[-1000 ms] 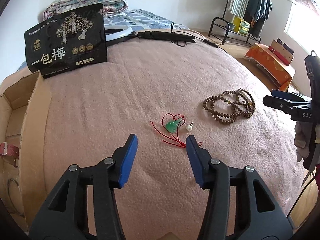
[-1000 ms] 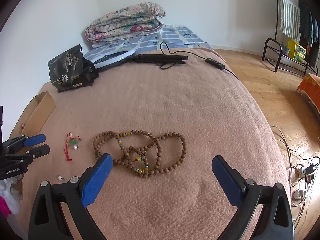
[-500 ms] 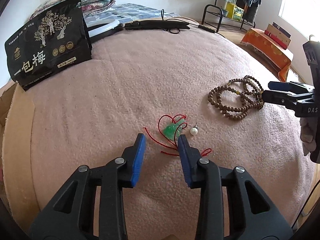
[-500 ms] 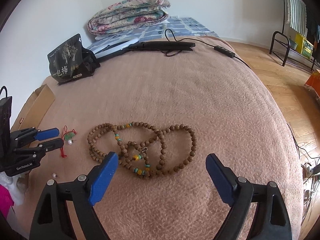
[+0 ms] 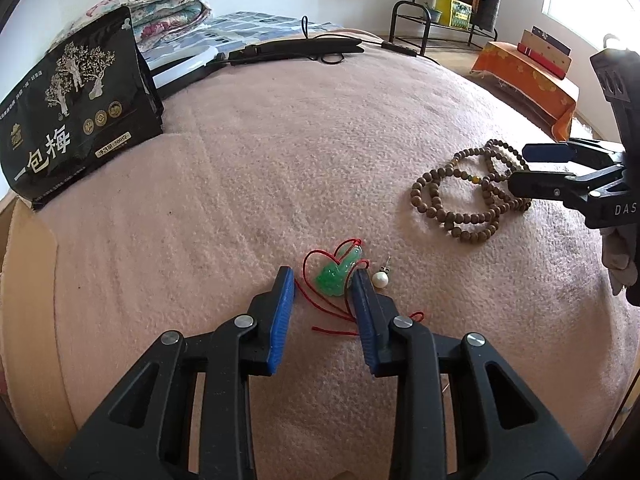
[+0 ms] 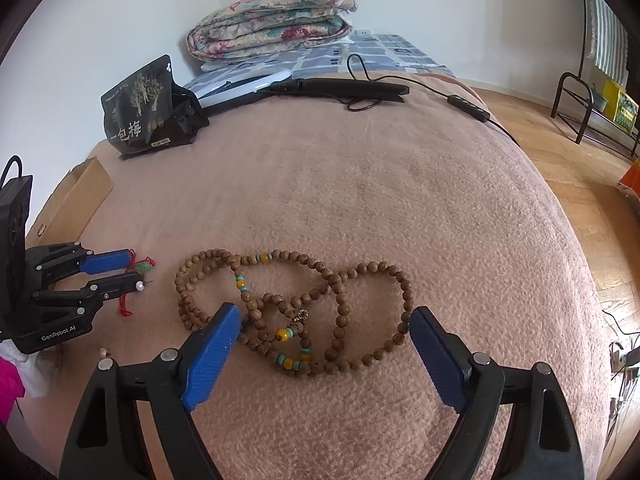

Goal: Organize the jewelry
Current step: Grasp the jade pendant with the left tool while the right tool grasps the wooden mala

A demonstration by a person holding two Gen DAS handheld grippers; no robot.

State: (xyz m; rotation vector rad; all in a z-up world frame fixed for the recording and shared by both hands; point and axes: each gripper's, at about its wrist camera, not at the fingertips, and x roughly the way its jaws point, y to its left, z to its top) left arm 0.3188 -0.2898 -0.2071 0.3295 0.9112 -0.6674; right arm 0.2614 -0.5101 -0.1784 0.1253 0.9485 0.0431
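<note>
Left gripper (image 5: 323,285), jaws apart, straddles the green jade pendant (image 5: 336,275); right gripper (image 6: 325,338) gapes wide over the wooden bead necklace (image 6: 298,304) beside it.

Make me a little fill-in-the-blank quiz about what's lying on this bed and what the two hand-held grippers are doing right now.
1. The pendant between the left hand-held gripper fingers is ____ in colour.
2. Its cord is ____.
3. The right hand-held gripper, wide open, straddles a long string of wooden ____.
4. Just right of the pendant lies a small white ____.

Missing words: green; red; beads; pearl
</note>
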